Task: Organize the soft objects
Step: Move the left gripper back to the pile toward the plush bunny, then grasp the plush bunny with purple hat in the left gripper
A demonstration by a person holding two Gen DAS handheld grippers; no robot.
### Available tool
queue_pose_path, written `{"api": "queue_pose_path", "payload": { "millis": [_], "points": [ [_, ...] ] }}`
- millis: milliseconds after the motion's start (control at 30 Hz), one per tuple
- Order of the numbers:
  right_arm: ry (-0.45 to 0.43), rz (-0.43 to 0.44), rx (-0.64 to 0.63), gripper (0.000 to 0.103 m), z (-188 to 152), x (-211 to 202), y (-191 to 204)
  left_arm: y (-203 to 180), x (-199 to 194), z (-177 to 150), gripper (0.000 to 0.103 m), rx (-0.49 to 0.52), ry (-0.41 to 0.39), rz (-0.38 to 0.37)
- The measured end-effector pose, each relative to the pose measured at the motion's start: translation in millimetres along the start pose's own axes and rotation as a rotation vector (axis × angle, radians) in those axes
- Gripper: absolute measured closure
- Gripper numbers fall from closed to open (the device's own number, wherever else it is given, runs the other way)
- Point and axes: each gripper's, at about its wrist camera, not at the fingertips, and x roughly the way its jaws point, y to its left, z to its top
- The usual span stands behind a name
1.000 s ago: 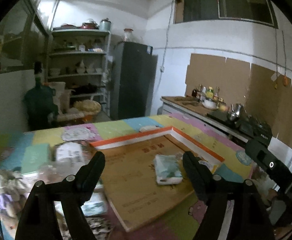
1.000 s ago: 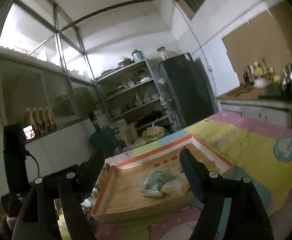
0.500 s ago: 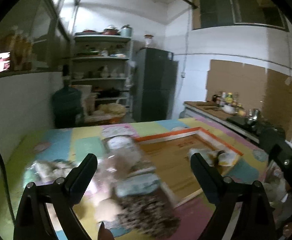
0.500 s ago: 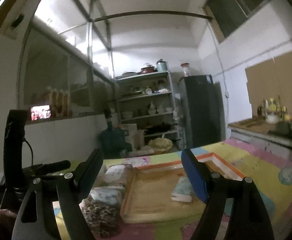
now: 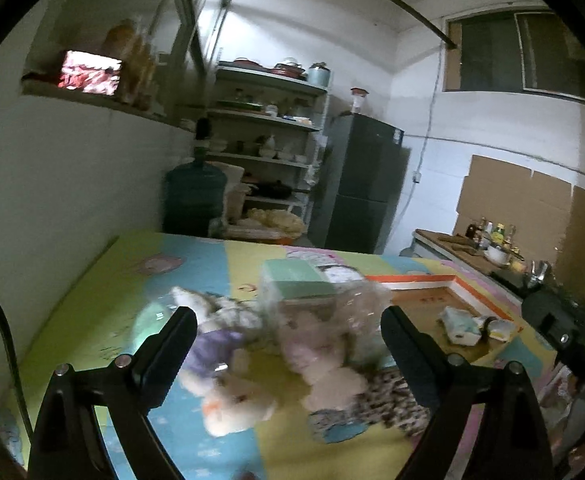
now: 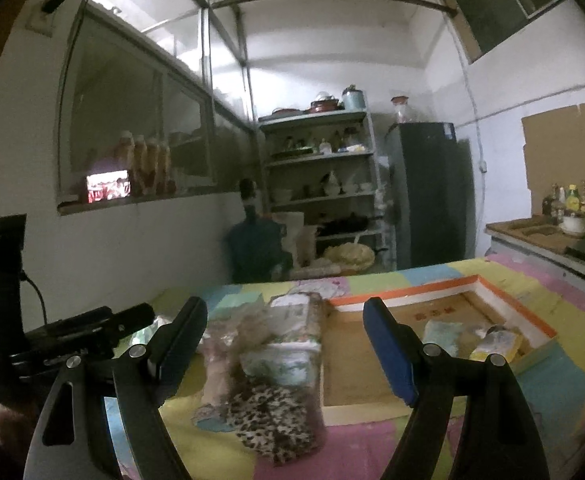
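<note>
My left gripper [image 5: 284, 332] and right gripper [image 6: 284, 320] both hang released over the soft toys [image 5: 236, 392] beside the tray's [image 6: 404, 292] left edge.

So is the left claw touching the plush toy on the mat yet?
Apart. The left wrist view shows the left claw open and raised, with bare mat visible between the fingers and the plush toy lying below; nothing is held between them.

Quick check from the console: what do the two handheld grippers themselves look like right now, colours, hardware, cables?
Left gripper: black angular finger arms with silver screw heads; dark finger pads. In the right wrist view its black body trails a black cable. Right gripper: same black arms and silver screws, but its right pad is blue.
</note>
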Motion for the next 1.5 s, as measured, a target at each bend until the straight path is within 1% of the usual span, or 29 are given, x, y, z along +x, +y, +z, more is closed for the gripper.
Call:
{"api": "queue_pose_path", "payload": {
  "millis": [267,400,467,600,667,800,833,933,967,1000,1033,1067,1200,1367,1500],
  "points": [
    [0.045,0.037,-0.021,0.022,-8.7,13.5,11.6,29.9,10.7,-16.5,0.012,-0.044,0.065,0.021],
    [0.065,0.051,-0.034,0.022,-12.9,20.8,18.5,41.1,26.5,-27.5,0.013,-0.088,0.118,0.021],
    [0.073,0.058,-0.043,0.022,-15.4,22.9,21.4,48.1,35.3,-30.3,0.016,-0.115,0.14,0.023],
    [0.086,0.063,-0.055,0.022,-17.9,26.9,23.7,56.8,52.0,-41.4,0.018,-0.182,0.187,0.033],
    [0.093,0.064,-0.055,0.022,-19.2,29.2,22.9,60.7,61.7,-46.3,0.024,-0.202,0.22,0.044],
    [0.105,0.067,-0.051,0.022,-21.6,33.1,19.7,65.8,76.5,-55.6,0.026,-0.251,0.272,0.017],
    [0.11,0.07,-0.049,0.022,-22.0,35.0,18.9,65.1,76.3,-55.3,0.026,-0.248,0.264,0.02],
    [0.121,0.075,-0.044,0.022,-24.8,38.7,16.7,64.0,79.8,-55.5,0.033,-0.254,0.269,0.009],
    [0.125,0.076,-0.04,0.022,-25.3,40.3,16.3,62.7,80.3,-55.7,0.038,-0.247,0.266,0.008],
    [0.131,0.081,-0.033,0.022,-26.1,42.5,15.5,62.0,81.4,-56.5,0.043,-0.246,0.269,-0.012],
    [0.136,0.085,-0.028,0.022,-26.3,44.6,15.2,61.9,82.5,-56.5,0.055,-0.249,0.275,-0.035],
    [0.143,0.089,-0.022,0.022,-26.4,47.7,14.8,61.3,83.7,-57.0,0.059,-0.255,0.279,-0.057],
    [0.167,0.098,-0.007,0.022,-26.2,60.6,15.6,55.0,77.5,-58.4,0.062,-0.219,0.253,-0.068],
    [0.192,0.122,0.053,0.022,-20.5,85.1,14.9,54.0,58.3,-52.1,0.063,-0.189,0.178,-0.063],
    [0.215,0.1,0.081,0.022,-18.2,107.7,13.7,53.8,46.4,-43.8,0.063,-0.169,0.13,-0.06]
  ]
}}
